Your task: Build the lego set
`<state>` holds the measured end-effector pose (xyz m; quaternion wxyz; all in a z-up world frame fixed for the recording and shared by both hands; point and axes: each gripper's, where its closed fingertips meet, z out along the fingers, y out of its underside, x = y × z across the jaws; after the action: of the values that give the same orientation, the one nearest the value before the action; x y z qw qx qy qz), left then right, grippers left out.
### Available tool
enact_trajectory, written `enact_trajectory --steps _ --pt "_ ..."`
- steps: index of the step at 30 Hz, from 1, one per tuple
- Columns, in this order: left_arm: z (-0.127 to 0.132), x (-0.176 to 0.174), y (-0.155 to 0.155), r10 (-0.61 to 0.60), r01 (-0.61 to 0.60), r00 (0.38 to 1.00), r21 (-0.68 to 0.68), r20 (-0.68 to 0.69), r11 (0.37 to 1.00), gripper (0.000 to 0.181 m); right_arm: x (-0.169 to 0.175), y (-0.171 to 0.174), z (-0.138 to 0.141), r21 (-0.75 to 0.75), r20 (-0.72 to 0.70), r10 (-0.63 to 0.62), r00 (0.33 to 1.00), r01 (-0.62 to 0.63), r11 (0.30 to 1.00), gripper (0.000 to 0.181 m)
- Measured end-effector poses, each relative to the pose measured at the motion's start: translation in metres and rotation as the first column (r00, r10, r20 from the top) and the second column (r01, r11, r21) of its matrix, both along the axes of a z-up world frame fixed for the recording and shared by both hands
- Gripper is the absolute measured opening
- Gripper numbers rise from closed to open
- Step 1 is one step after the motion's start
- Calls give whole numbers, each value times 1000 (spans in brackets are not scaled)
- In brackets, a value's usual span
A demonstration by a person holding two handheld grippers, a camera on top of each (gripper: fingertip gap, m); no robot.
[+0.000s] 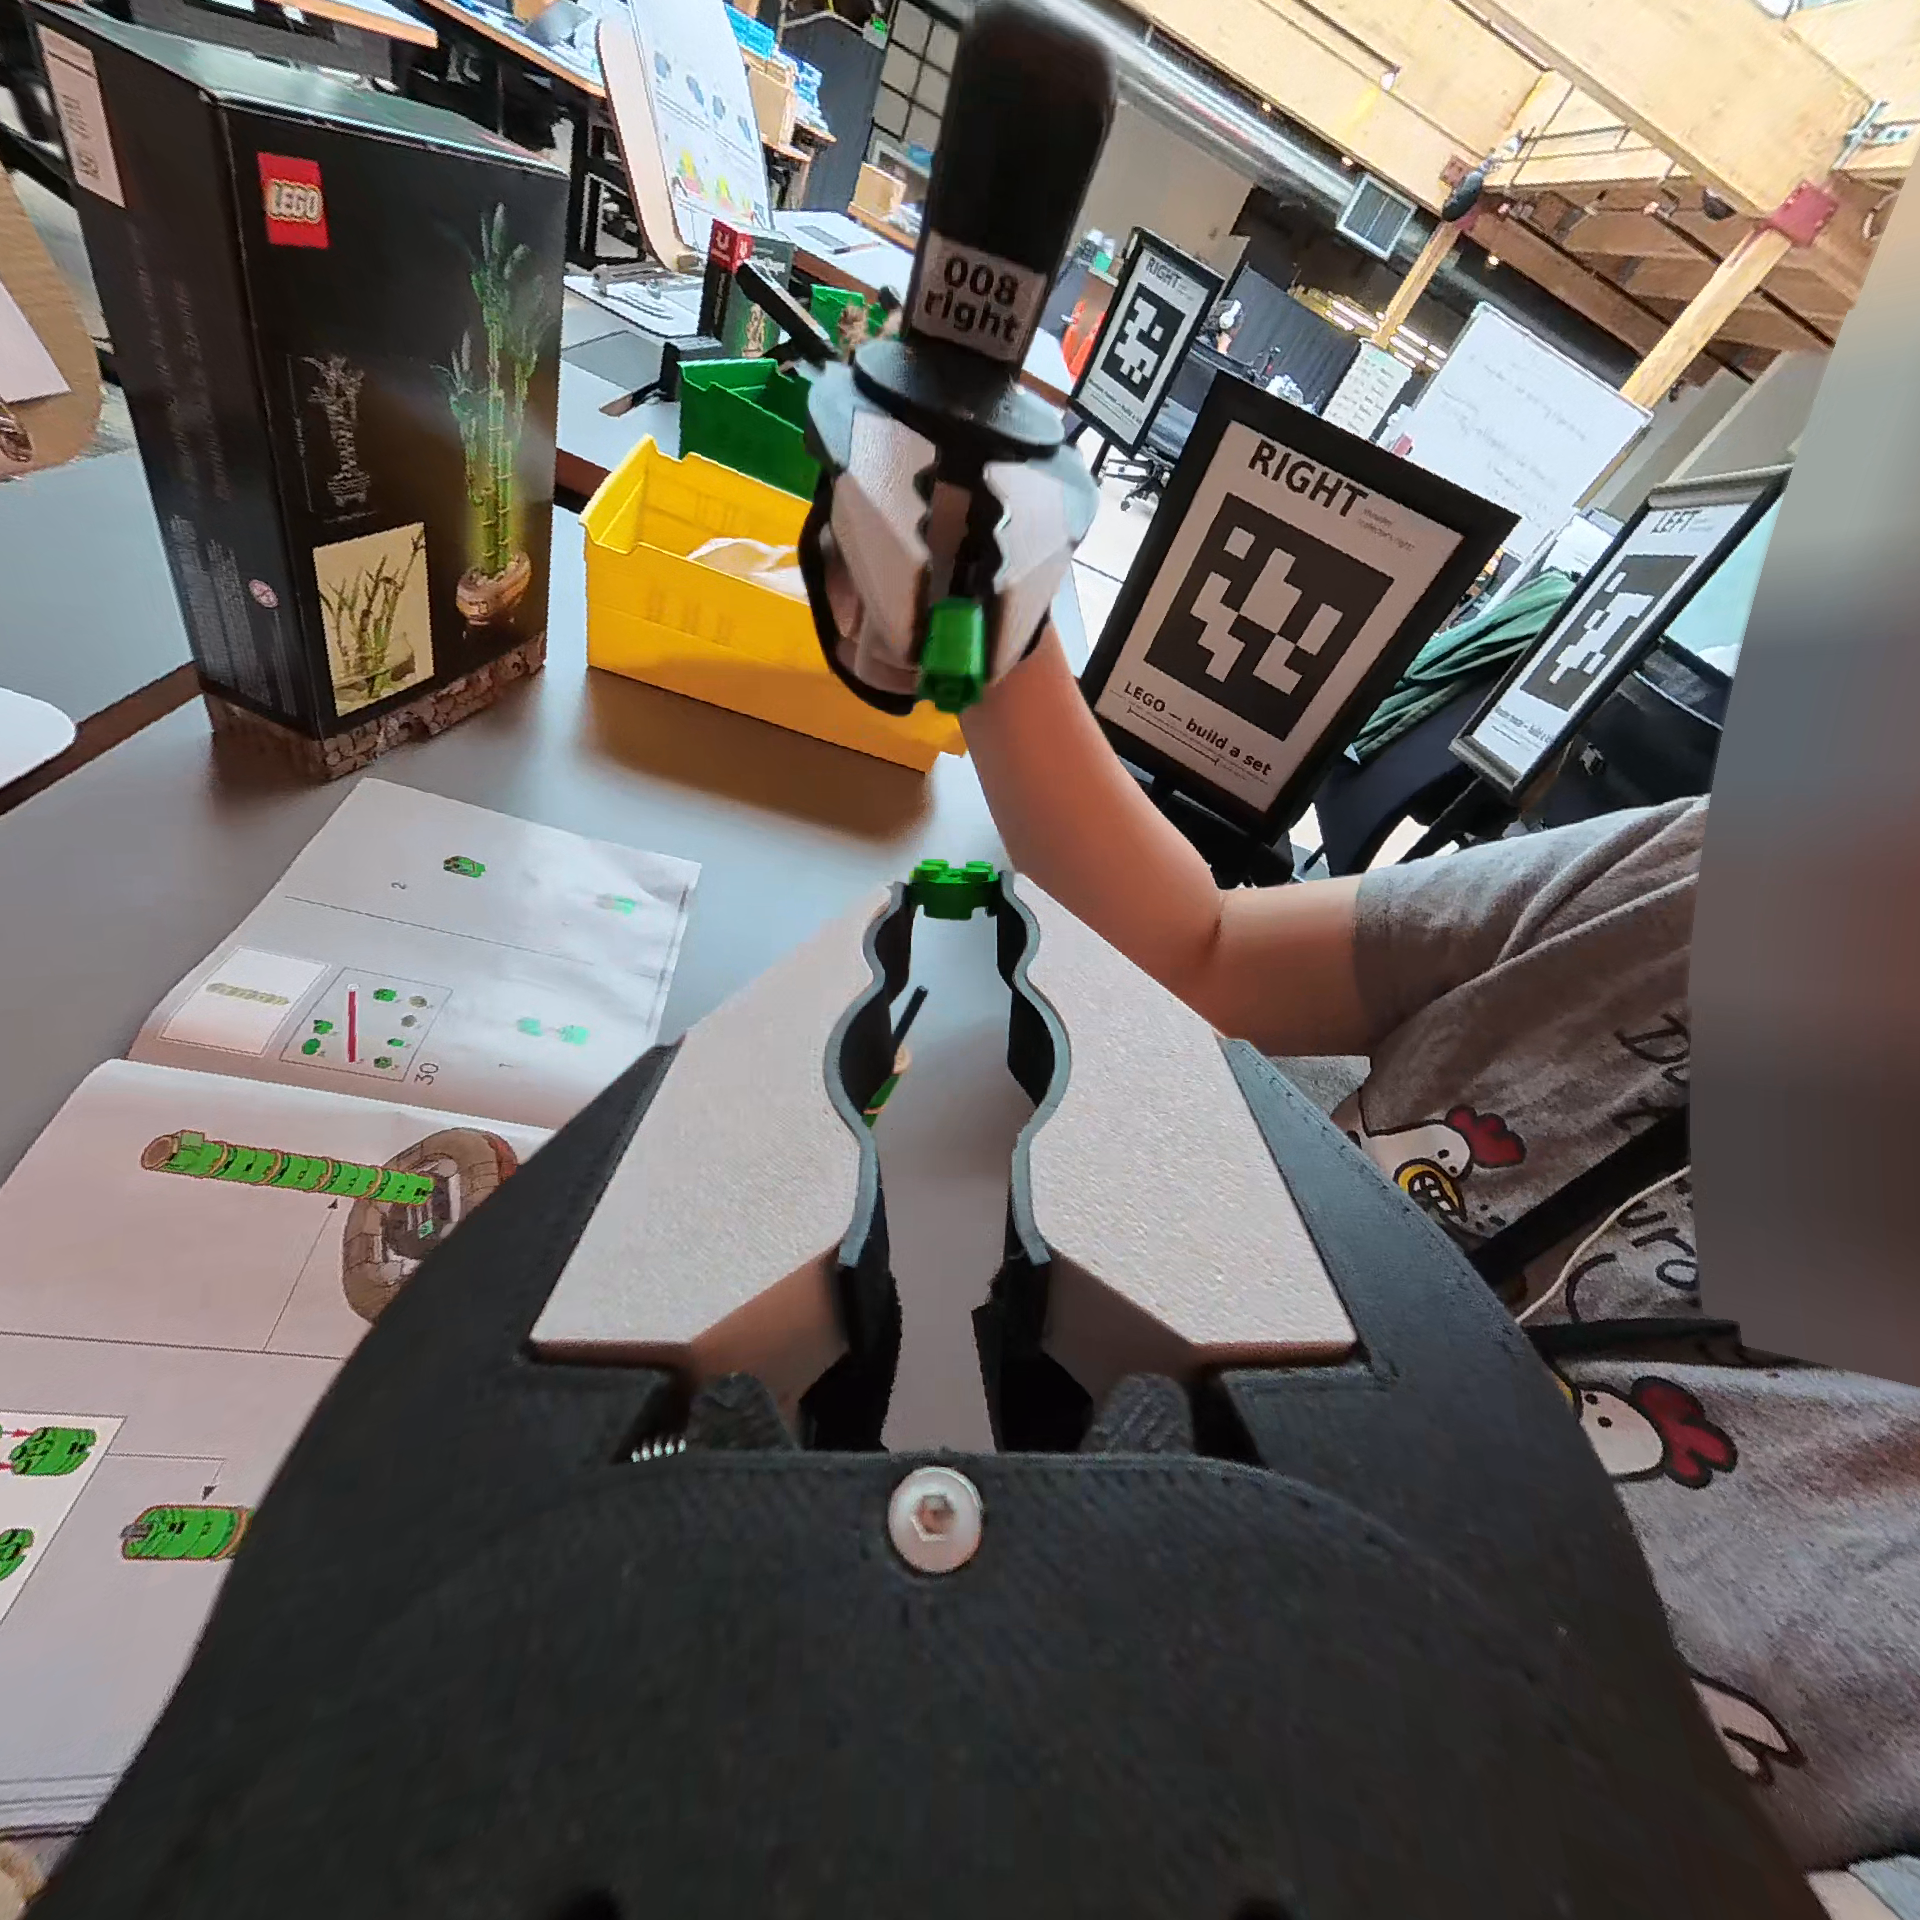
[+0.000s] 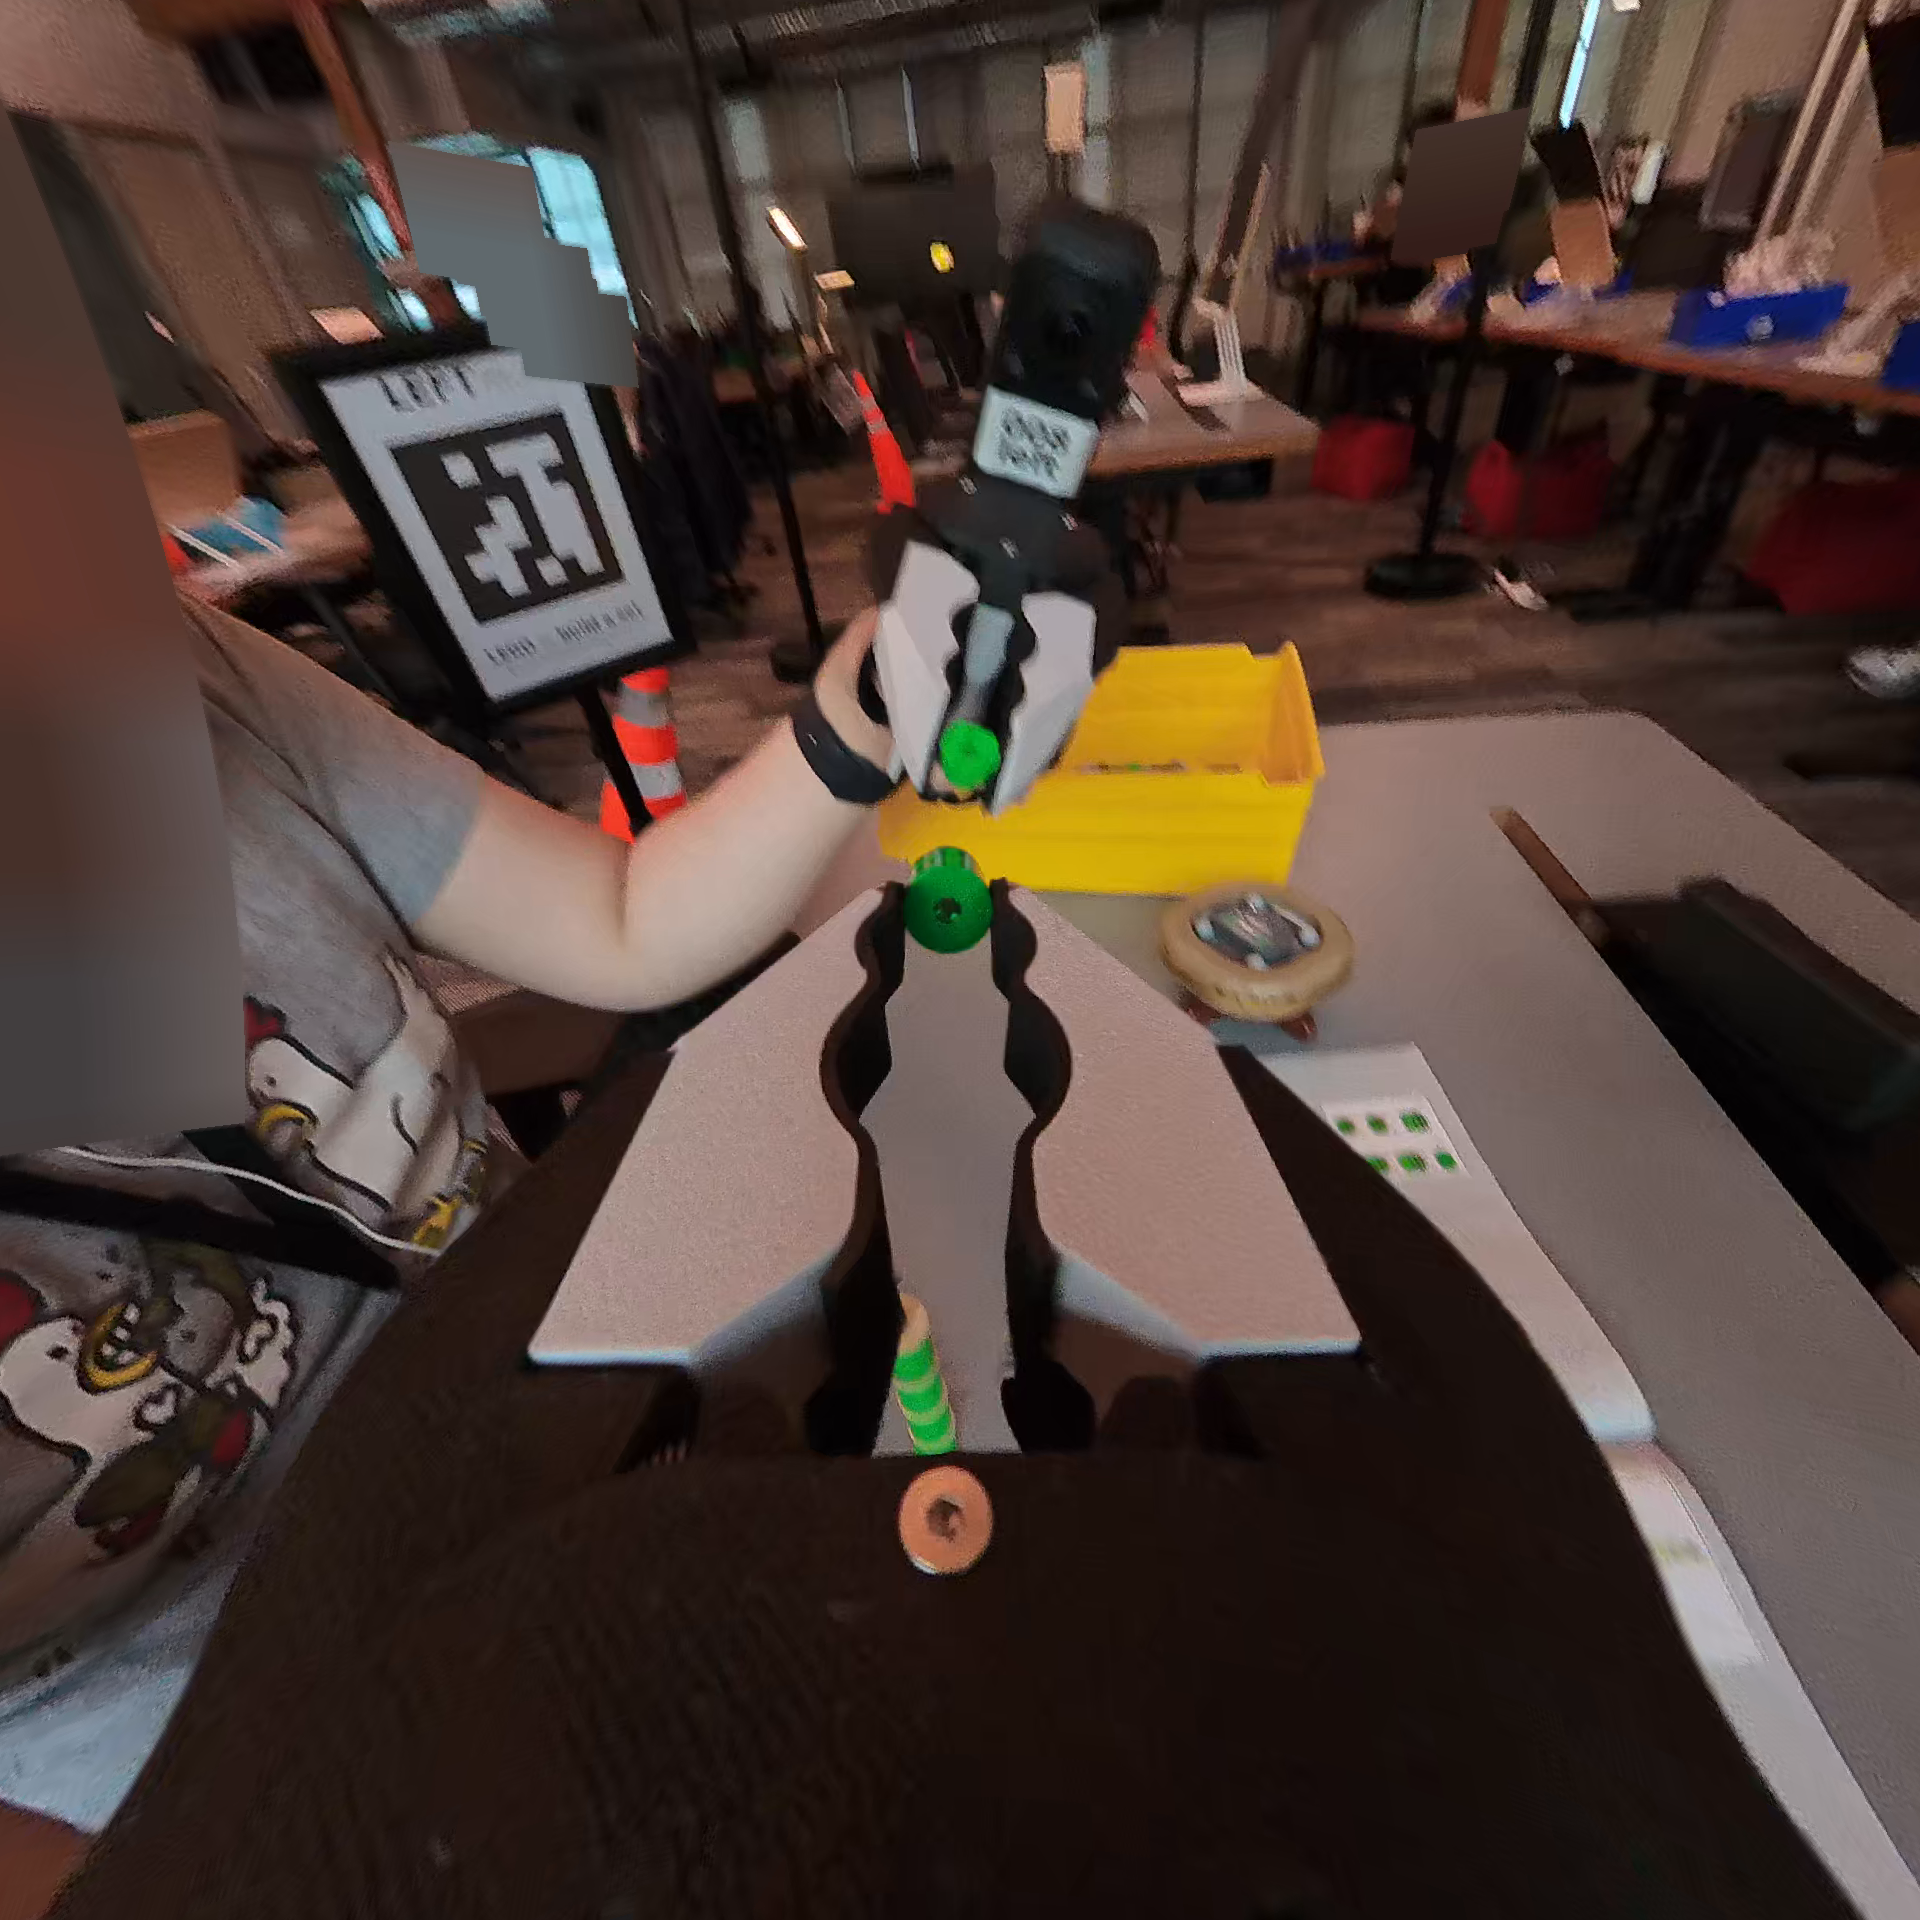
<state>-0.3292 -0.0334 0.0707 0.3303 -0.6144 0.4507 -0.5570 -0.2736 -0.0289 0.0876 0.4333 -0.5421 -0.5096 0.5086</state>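
Lego build looks early: a finished striped bamboo stalk (image 2: pixel 923 1387) lies on the table (image 2: pixel 1507 935), a round tan pot base (image 2: pixel 1255 956) stands far right, apart. Left gripper (image 1: pixel 954 894) pinches a green round brick (image 1: pixel 954 891); right gripper (image 2: pixel 945 912) clamps another green piece (image 2: pixel 945 912). Both are raised, tips facing, pieces near but apart, unjoined.

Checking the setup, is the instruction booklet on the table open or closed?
Open. The instruction booklet lies flat on the table with printed build-step pages facing up.
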Motion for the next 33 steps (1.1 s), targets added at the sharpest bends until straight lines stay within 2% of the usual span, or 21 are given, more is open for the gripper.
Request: enact_trajectory --steps 3,7,15,33 --pt "-1 3 -6 -36 36 999 1 -4 999 14 -17 -13 11 -9 -29 49 998 -49 999 15" --pt "2 5 -10 -44 44 999 20 -1 999 14 -33 -15 10 -34 -14 39 999 -40 999 15" --pt "13 -3 -17 -51 50 998 53 29 997 14 -36 -3 9 -238 -63 42 997 -55 970 15" --pt "12 -6 -26 -94 93 996 53 10 994 14 -34 1 7 -261 -34 19 999 -27 965 15"
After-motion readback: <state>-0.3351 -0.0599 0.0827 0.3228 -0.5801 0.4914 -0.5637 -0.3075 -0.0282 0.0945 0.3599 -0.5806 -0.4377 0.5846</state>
